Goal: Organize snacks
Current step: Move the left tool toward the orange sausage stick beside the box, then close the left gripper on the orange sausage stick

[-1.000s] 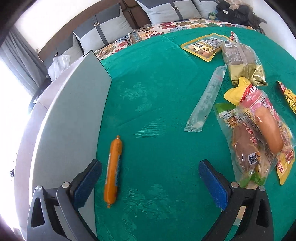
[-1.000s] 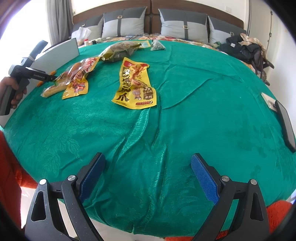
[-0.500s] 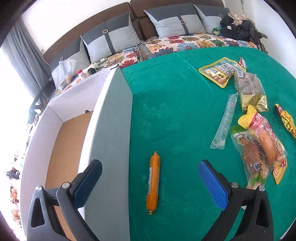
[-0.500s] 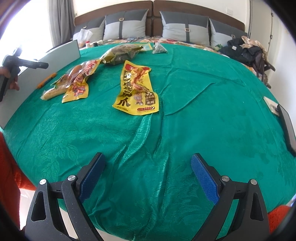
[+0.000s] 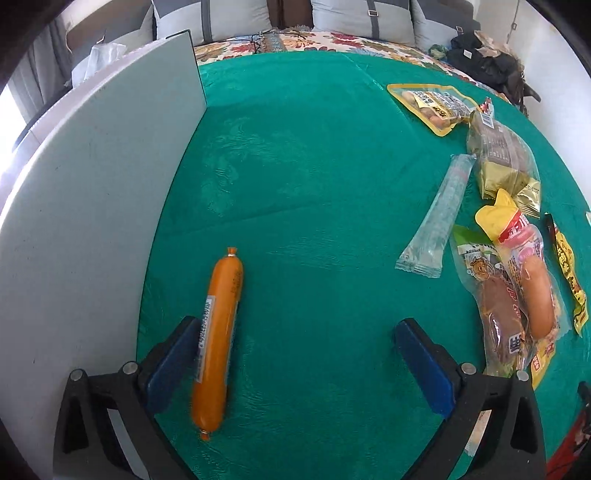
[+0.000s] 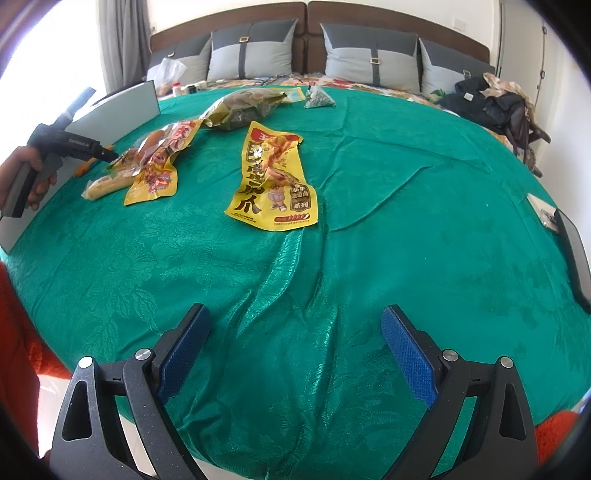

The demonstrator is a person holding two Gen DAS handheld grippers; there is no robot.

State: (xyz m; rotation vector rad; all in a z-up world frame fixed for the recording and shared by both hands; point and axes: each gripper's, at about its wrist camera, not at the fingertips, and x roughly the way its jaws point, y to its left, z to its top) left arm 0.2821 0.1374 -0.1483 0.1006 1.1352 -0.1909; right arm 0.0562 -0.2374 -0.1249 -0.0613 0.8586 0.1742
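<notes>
Green patterned cloth [image 5: 314,177] covers a bed, with grey pillows [image 6: 251,48] lined up against a brown headboard [image 6: 306,14] at the far side. Along the left edge of the cloth stands a grey box wall [image 5: 92,206].

Low over the cloth, the left gripper [image 5: 295,354] has its blue-padded fingers [image 5: 421,365] spread wide, holding nothing. An orange sausage stick [image 5: 218,339] lies on the cloth between the fingers, just beside the left one and near the box wall; whether it touches that pad I cannot tell. To the right lie a clear long packet [image 5: 439,214], a pair of packed sausages [image 5: 517,295], a gold bag [image 5: 498,162] and a yellow packet of small round snacks [image 5: 432,103].

At the near edge of the bed, the right gripper [image 6: 295,339] is also wide open and empty, above bare cloth. Ahead of it lies a large yellow snack packet [image 6: 273,181], well apart from the fingers. A hand [image 6: 26,173] with the other gripper shows at far left of the right wrist view.
</notes>
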